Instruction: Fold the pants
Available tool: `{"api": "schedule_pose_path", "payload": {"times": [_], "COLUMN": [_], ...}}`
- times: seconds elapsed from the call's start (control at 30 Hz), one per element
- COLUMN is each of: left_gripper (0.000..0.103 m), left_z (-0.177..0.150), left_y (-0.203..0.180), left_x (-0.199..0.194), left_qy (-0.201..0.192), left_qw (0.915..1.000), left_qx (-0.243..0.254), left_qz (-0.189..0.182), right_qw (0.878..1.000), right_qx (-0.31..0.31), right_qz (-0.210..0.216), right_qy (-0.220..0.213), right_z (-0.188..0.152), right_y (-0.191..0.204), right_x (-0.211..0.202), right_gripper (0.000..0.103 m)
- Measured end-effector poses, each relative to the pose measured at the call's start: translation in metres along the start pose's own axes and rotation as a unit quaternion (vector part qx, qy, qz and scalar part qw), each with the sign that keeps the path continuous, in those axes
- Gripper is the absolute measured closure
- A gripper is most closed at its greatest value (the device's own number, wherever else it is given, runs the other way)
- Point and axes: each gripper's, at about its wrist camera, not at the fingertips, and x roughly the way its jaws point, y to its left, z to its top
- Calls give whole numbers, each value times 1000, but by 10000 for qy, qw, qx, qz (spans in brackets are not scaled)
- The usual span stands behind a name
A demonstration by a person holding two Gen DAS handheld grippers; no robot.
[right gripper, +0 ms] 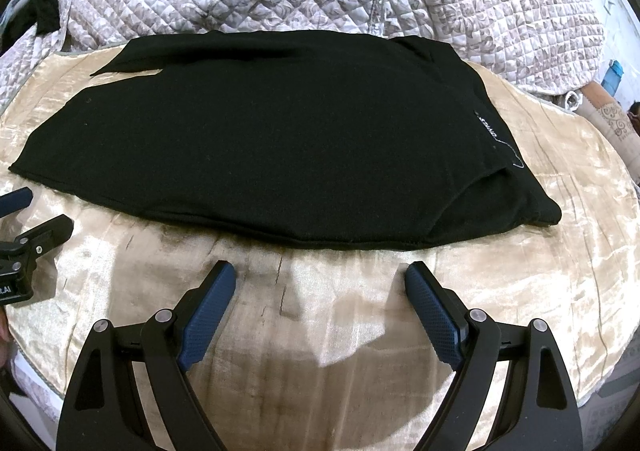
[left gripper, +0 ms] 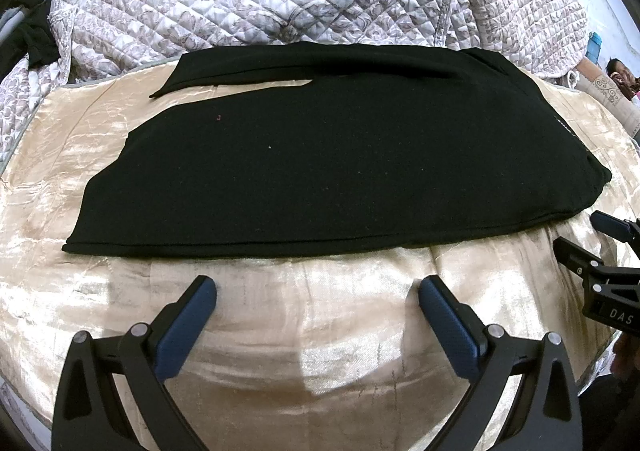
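Both claws, left claw (left gripper: 316, 287) and right claw (right gripper: 320, 275), gape empty near black pants (left gripper: 320, 171)

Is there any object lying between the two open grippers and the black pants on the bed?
Nothing visible. Only bare golden bedspread lies between the left gripper and the near edge of the black pants. The same holds for the right gripper. Both have their jaws open.

Black pants (left gripper: 320, 171) on shiny cream sheet (left gripper: 320, 331)
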Motion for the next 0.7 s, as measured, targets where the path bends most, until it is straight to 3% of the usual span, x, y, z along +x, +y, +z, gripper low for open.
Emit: {"api": "schedule_pose_path", "payload": {"times": [0.7], "left_gripper": [0], "left_z": [-2], "left_y": [-3], "left_x": [-3], "left_qy": [-21], "left_qw": [10000], "left_qx": [29], "left_qz": [-1], "right_qw": [10000], "right_qx": [-2], "right_qz": [3], "right_qy": [16], "right_z": [1], "right_y": [0], "right_x": [0], "right_gripper": [16]}}
